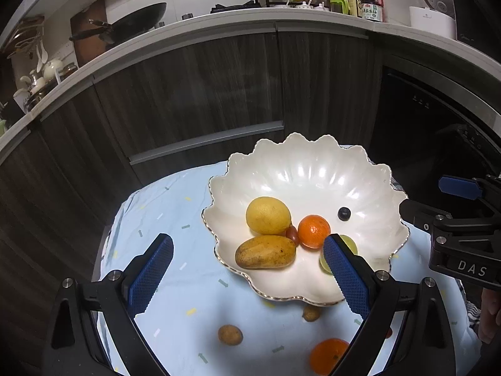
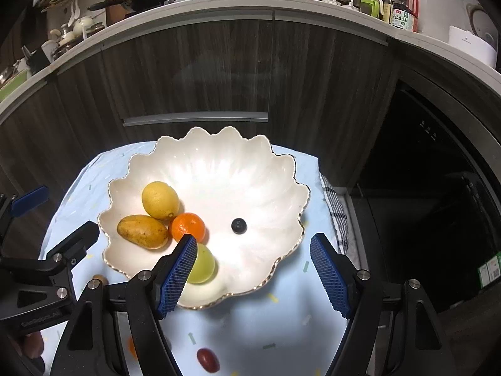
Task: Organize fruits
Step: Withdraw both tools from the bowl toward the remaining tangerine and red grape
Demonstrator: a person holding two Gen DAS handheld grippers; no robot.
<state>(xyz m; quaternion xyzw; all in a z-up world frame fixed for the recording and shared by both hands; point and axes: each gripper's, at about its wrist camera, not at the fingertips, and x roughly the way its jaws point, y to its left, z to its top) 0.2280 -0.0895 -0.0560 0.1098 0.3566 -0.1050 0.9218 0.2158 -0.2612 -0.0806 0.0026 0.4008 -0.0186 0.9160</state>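
both grippers empty, left gripper (image 1: 247, 274) jaws wide, right gripper (image 2: 252, 274) apart; round loose orange (image 1: 328, 355) lower center could roll off the cloth (image 1: 188, 250) if nudged before reaching the bowl (image 1: 313, 169).

Left tongs (image 1: 247, 274) wide apart, empty, above scalloped bowl (image 1: 313, 169) holding lemon (image 1: 267, 215), mango (image 1: 265, 252), tangerine (image 1: 314, 231), blueberry (image 1: 344, 213).

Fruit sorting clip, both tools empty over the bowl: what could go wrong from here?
The blueberry lies alone on the bowl's smooth slope and may roll if the bowl is bumped. Fruit on the cloth, such as the small brown fruit and red grape tomato, sits under the tools and is easily nudged.
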